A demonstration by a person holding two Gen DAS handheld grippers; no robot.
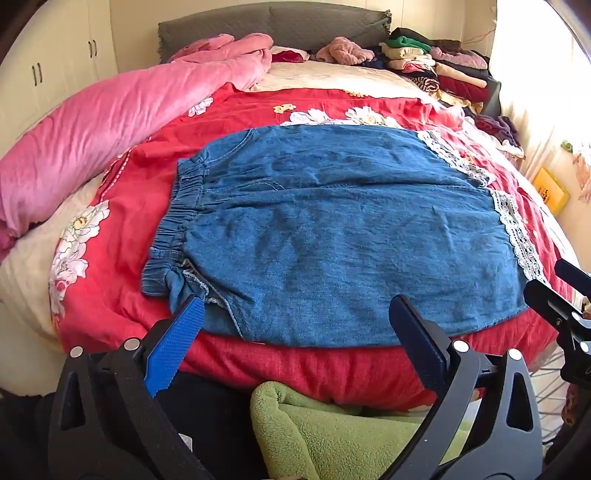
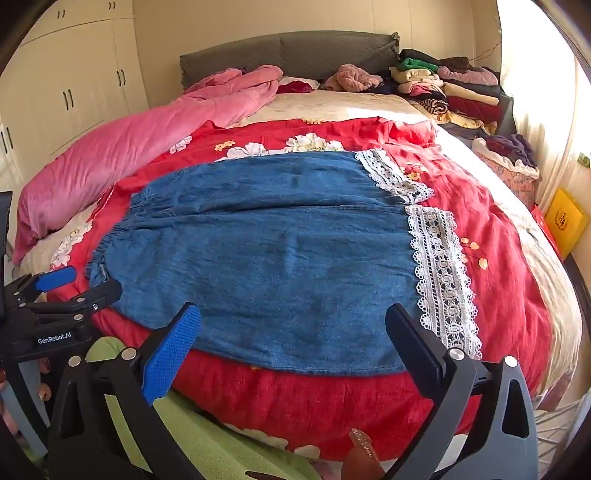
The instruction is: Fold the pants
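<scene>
Blue denim pants [image 1: 332,229] lie flat on the red floral bedspread [image 1: 258,107], elastic waistband at the left, white lace hems [image 1: 517,229] at the right. They also show in the right wrist view [image 2: 277,254] with the lace hems [image 2: 439,273]. My left gripper [image 1: 295,306] is open and empty, just above the pants' near edge by the waistband end. My right gripper [image 2: 293,314] is open and empty over the near edge toward the hem end. The left gripper also shows in the right wrist view [image 2: 79,282], and the right one at the left wrist view's right edge [image 1: 565,284].
A pink quilt [image 1: 110,122] lies along the bed's left side. Stacked folded clothes [image 1: 443,66] sit at the far right by the grey headboard [image 1: 273,22]. Green fleece [image 1: 332,435] is below the bed's near edge. A yellow box [image 2: 565,221] stands at the right.
</scene>
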